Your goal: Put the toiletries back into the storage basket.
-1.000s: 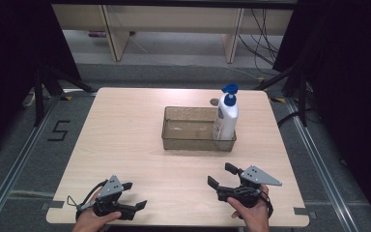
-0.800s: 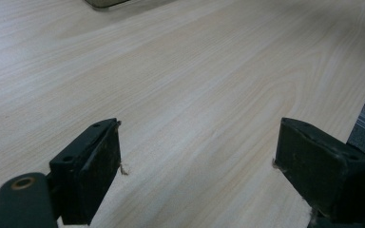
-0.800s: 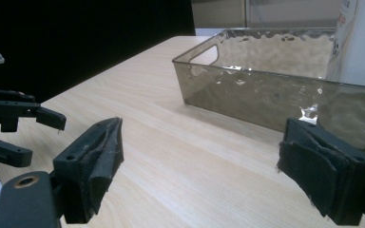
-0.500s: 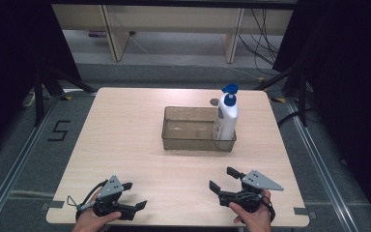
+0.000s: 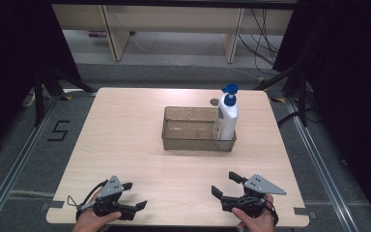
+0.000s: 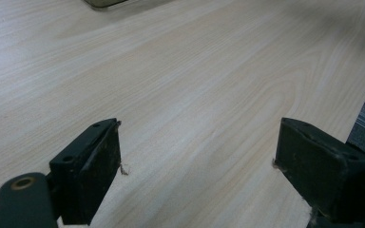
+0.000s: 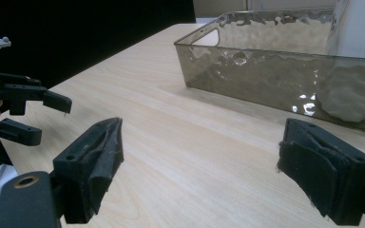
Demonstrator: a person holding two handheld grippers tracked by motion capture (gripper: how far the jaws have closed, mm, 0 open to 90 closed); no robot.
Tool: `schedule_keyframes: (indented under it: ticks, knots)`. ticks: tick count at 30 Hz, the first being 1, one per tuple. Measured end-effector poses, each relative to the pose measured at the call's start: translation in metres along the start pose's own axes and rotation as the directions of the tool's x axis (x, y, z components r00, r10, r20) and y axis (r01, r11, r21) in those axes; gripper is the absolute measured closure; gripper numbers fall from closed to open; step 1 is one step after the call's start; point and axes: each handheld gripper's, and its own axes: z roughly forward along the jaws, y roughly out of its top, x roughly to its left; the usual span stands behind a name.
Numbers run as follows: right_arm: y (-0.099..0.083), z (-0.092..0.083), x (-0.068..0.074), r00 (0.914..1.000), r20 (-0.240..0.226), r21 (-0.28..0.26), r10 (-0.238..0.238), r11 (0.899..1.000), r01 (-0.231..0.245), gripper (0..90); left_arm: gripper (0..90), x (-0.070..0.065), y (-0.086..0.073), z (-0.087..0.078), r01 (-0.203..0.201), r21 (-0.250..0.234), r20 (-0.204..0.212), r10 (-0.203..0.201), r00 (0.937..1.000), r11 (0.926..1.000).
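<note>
Black grippers (image 5: 226, 184) low, jaws apart.

high view looks down over the table (image 5: 125, 145); both gripper views skim it closely, sharing the tray (image 7: 266, 71).

Pale wood-grain table (image 5: 125, 145); smoky translucent grey bin (image 5: 188, 137) at frame centre; white bottle (image 5: 226, 121) with blue pump top; black left gripper (image 5: 134, 195) and right gripper (image 5: 226, 184), each carrying a grey plate
</note>
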Motion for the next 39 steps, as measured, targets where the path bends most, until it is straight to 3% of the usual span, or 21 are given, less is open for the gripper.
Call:
schedule_keyframes:
  ticks: [2, 3, 5, 8, 9, 10, 11, 13, 15, 18, 19, 20, 21, 27, 28, 39]
  knots:
    - [-0.001, -0.001, 0.001, 0.9999, 0.002, 0.007, 0.015, 1.0, -0.015, 15.2, 14.8, 0.0, 0.0, 0.0, -0.001, 0.003, -0.002, 0.001, 1.0, 1.0]
    - [-0.001, -0.002, 0.0, 1.0, 0.004, 0.003, 0.0, 1.0, 0.0, 15.2, 14.8, 0.0, 0.0, 0.0, 0.0, 0.003, -0.002, 0.0, 1.0, 1.0]
    - [-0.003, -0.004, 0.002, 0.9993, 0.0, 0.001, 0.036, 0.999, -0.036, 15.2, 14.8, 0.0, 0.0, 0.0, 0.0, 0.001, 0.0, 0.0, 1.0, 1.0]
    - [-0.003, -0.007, 0.0, 0.9996, 0.012, 0.002, 0.028, 1.0, -0.028, 15.2, 14.8, 0.0, -0.001, 0.002, -0.01, -0.008, -0.01, 0.01, 0.9999, 0.9999]
    - [-0.004, -0.009, 0.001, 0.9983, 0.017, 0.015, 0.055, 0.998, -0.056, 15.2, 14.8, -0.001, -0.001, 0.001, -0.005, 0.0, -0.01, 0.005, 0.9999, 1.0]
    - [-0.004, -0.008, -0.001, 0.9996, 0.016, -0.001, 0.022, 1.0, -0.022, 15.2, 14.9, -0.001, -0.001, 0.002, -0.003, -0.003, 0.005, 0.003, 1.0, 1.0]
    - [-0.005, -0.009, -0.001, 0.9993, 0.008, 0.018, 0.037, 0.999, -0.037, 15.2, 14.8, -0.001, -0.001, 0.002, -0.002, -0.004, 0.004, 0.002, 1.0, 1.0]
    - [-0.006, -0.01, -0.002, 0.9995, 0.016, -0.004, 0.026, 1.0, -0.026, 15.2, 14.8, -0.001, -0.001, 0.002, -0.002, -0.005, 0.002, 0.002, 1.0, 1.0]
    - [-0.007, -0.011, 0.0, 0.9981, 0.013, 0.001, 0.06, 0.998, -0.06, 15.2, 14.8, -0.001, -0.001, 0.002, -0.002, -0.004, 0.001, 0.002, 1.0, 1.0]
    - [-0.007, -0.012, -0.003, 0.9992, 0.027, 0.004, 0.028, 1.0, -0.029, 15.2, 14.8, -0.001, -0.001, 0.002, -0.003, -0.004, 0.003, 0.003, 1.0, 1.0]
    - [-0.008, -0.013, 0.0, 0.9975, 0.025, 0.02, 0.067, 0.998, -0.067, 15.2, 14.8, 0.0, 0.0, 0.001, -0.023, 0.021, -0.005, 0.023, 0.9997, 0.9995]
    - [-0.008, -0.013, 0.0, 0.9978, 0.025, 0.02, 0.062, 0.998, -0.063, 15.2, 14.8, 0.001, 0.0, 0.0, -0.027, 0.031, -0.004, 0.027, 0.9996, 0.9992]
    - [-0.008, -0.013, -0.003, 0.9993, 0.029, 0.014, 0.022, 1.0, -0.023, 15.2, 14.9, -0.001, 0.0, 0.002, -0.002, 0.007, 0.005, 0.002, 1.0, 1.0]
    - [-0.01, -0.011, -0.003, 0.9994, 0.033, 0.016, 0.011, 1.0, -0.011, 15.2, 14.8, -0.001, -0.001, 0.002, -0.004, -0.003, 0.005, 0.004, 1.0, 1.0]
    - [-0.01, -0.011, -0.001, 0.9992, 0.024, 0.015, 0.031, 0.999, -0.031, 15.3, 14.8, -0.001, -0.001, 0.002, -0.003, -0.004, 0.004, 0.003, 1.0, 1.0]
    - [-0.011, -0.011, -0.001, 0.9992, 0.021, 0.048, 0.034, 0.998, -0.035, 15.2, 14.8, -0.001, 0.0, 0.002, -0.008, 0.007, 0.007, 0.008, 0.9999, 0.9999]
